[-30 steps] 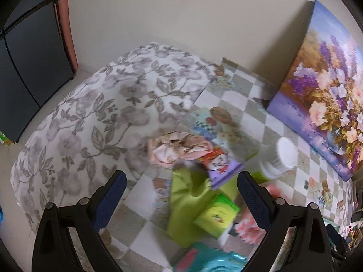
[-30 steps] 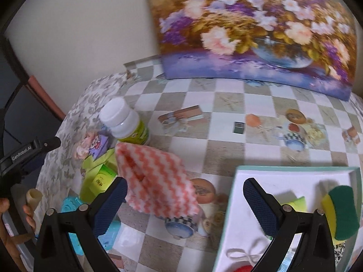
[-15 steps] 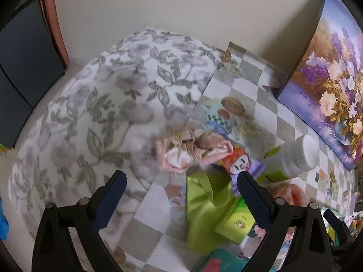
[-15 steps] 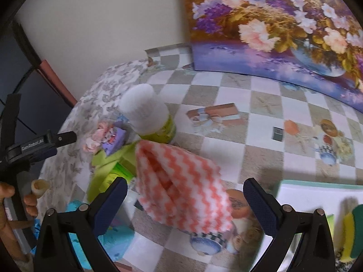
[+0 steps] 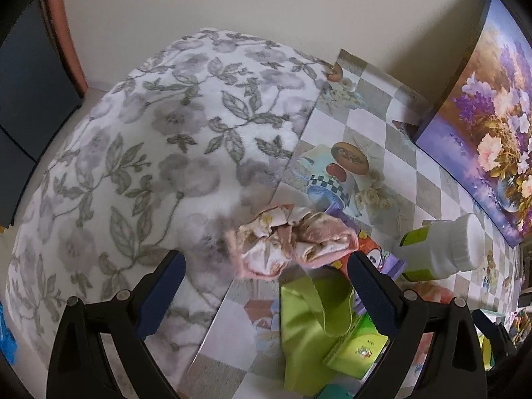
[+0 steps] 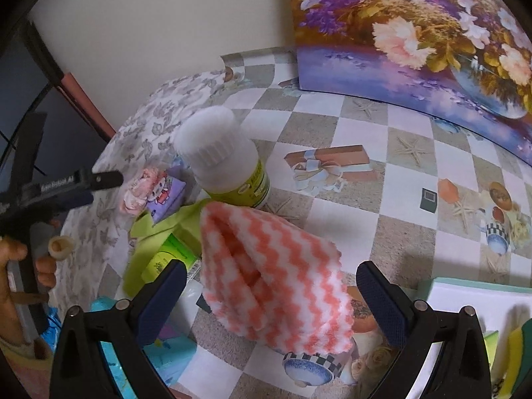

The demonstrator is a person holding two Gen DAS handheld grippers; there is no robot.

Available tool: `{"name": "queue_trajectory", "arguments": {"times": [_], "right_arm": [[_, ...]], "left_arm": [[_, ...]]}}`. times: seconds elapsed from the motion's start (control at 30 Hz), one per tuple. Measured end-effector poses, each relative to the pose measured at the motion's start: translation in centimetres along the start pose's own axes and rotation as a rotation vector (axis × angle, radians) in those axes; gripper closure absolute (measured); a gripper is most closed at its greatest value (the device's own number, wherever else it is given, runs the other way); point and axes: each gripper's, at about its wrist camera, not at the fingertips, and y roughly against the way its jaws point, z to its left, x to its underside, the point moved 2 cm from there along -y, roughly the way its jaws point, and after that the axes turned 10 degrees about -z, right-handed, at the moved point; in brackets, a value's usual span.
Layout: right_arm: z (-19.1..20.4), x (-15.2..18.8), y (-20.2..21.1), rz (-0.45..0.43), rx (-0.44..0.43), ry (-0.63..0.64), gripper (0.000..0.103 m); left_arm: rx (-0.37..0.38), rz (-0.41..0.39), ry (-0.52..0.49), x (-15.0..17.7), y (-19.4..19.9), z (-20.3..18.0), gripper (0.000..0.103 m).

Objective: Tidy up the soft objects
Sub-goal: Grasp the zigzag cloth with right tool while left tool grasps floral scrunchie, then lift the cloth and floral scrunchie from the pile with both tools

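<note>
A crumpled pink floral cloth lies at the edge of the checkered table, just beyond my open left gripper; it also shows small in the right wrist view. A folded pink-and-white zigzag cloth lies between the open fingers of my right gripper. A lime green cloth lies under small boxes. A white tray at lower right holds a yellow-green sponge.
A white bottle with a green label stands behind the zigzag cloth. A purple cartoon packet and a green box lie near it. A flower painting leans on the wall. A grey floral blanket covers the left side.
My left gripper moved closer to the pink floral cloth. My right gripper moved left and closer to the zigzag cloth, which now lies between its fingers. The tray has slid to the right edge.
</note>
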Motion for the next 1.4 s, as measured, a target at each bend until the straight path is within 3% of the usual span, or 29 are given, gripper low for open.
{"name": "queue_trajectory", "arguments": {"times": [0.27, 0.53, 0.67, 0.73, 0.8, 1.03, 1.13, 1.4], "right_arm": [[0.1, 0.7, -2.1, 0.036, -0.013, 0.010, 0.012], [0.1, 1.3, -3.2, 0.052, -0.014, 0.024, 0.024], [0.3, 1.1, -2.9, 0.037, -0.023, 0.035, 0.044], [0.3, 1.0, -2.7, 0.028, -0.027, 0.037, 0.052], [0.2, 0.9, -2.3, 0.011, -0.028, 0.036, 0.062], [-0.2, 0.3, -1.1, -0.018, -0.041, 0.018, 0.083], [-0.5, 0.1, -0.4, -0.033, -0.050, 0.003, 0.086], [-0.8, -1.6, 3.1, -0.115, -0.087, -0.027, 0.088]], "left_arm": [[0.000, 0.028, 0.005, -0.5, -2.8, 0.2, 0.007], [0.032, 0.074, 0.016, 0.7, -5.0, -0.1, 0.029], [0.011, 0.063, -0.002, 1.2, -5.2, -0.2, 0.039], [0.007, 0.059, 0.000, 1.1, -5.1, 0.0, 0.054], [0.019, 0.059, 0.021, 1.0, -4.9, 0.3, 0.062], [0.007, 0.055, 0.040, 1.2, -4.5, 0.9, 0.077], [0.005, 0.056, 0.046, 1.1, -4.3, 1.0, 0.082], [0.013, 0.006, 0.076, 0.5, -1.4, 1.1, 0.084]]}}
